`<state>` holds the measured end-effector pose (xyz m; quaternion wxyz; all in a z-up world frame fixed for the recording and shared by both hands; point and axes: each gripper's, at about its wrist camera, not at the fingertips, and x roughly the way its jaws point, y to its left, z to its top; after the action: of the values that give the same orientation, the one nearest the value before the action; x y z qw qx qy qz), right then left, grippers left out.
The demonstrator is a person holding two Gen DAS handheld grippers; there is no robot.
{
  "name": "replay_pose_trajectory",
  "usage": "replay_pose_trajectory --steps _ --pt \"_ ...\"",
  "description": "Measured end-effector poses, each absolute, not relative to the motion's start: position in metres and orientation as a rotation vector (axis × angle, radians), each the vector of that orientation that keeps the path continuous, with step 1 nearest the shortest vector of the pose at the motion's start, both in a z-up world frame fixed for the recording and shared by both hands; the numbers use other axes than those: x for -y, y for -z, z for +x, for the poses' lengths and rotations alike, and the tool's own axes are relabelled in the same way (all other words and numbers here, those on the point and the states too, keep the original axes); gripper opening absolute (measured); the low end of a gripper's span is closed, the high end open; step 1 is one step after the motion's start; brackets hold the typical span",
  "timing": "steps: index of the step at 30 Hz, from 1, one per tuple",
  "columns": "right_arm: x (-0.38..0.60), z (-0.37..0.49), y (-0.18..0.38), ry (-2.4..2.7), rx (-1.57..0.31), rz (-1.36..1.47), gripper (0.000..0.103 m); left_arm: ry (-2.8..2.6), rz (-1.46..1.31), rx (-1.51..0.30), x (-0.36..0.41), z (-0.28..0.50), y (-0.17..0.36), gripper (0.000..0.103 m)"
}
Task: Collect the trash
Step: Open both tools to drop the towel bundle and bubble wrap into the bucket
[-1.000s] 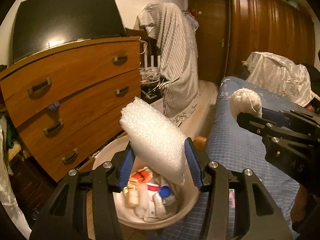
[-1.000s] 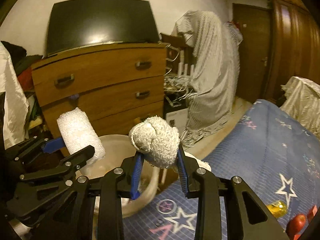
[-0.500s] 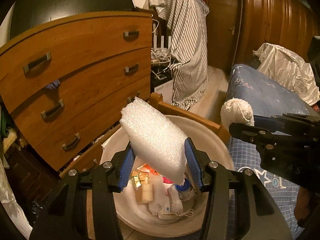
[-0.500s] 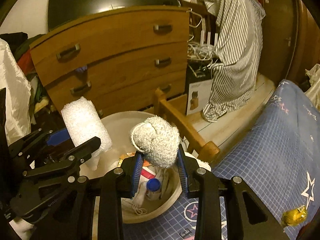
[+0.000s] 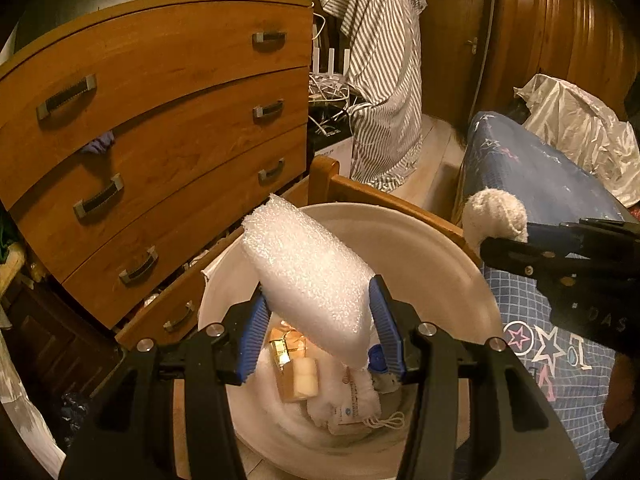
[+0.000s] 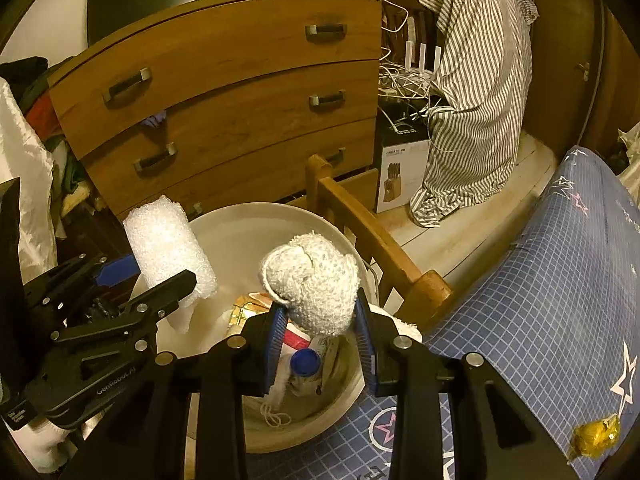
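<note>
Hovering over the part-filled bin [image 5: 432, 248], foam roll [image 5: 308, 280] and cloth ball [image 6: 312, 280] are clamped in left gripper [image 5: 320, 340] and right gripper [image 6: 320, 340], drops pending.

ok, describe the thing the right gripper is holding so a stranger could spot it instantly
Start at the wooden chest of drawers; below it stands a round pale bin beside the blue checked bedspread. Over the bin, the right gripper clamps a balled-up off-white knitted cloth. Its fuzzy, rounded weave separates it from the glossy white foam roll to its left.
</note>
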<state>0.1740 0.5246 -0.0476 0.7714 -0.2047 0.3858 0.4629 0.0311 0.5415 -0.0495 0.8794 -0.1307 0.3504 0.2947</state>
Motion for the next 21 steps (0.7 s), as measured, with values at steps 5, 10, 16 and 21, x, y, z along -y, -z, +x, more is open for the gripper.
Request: replay_pose_trajectory --steps 5,10,16,21 --pt "-0.5233 0.1768 0.0487 -1.002 -0.84 -0.441 0.034 -0.616 -0.275 -0.736 -0.5471 0.0319 0.0516 0.047" --pt "-0.5224 0.1773 0.0482 -1.001 -0.841 -0.442 0.034 -0.616 -0.275 -0.737 -0.5483 0.032 0.0518 0.047" --pt "-0.5228 0.1781 0.0503 -1.004 -0.846 -0.448 0.034 -0.616 -0.275 -0.737 -0.5486 0.0324 0.0515 0.047" --pt "-0.5243 0.1768 0.0514 -1.008 -0.846 -0.457 0.034 -0.618 -0.279 -0.736 -0.5511 0.0308 0.0529 0.048"
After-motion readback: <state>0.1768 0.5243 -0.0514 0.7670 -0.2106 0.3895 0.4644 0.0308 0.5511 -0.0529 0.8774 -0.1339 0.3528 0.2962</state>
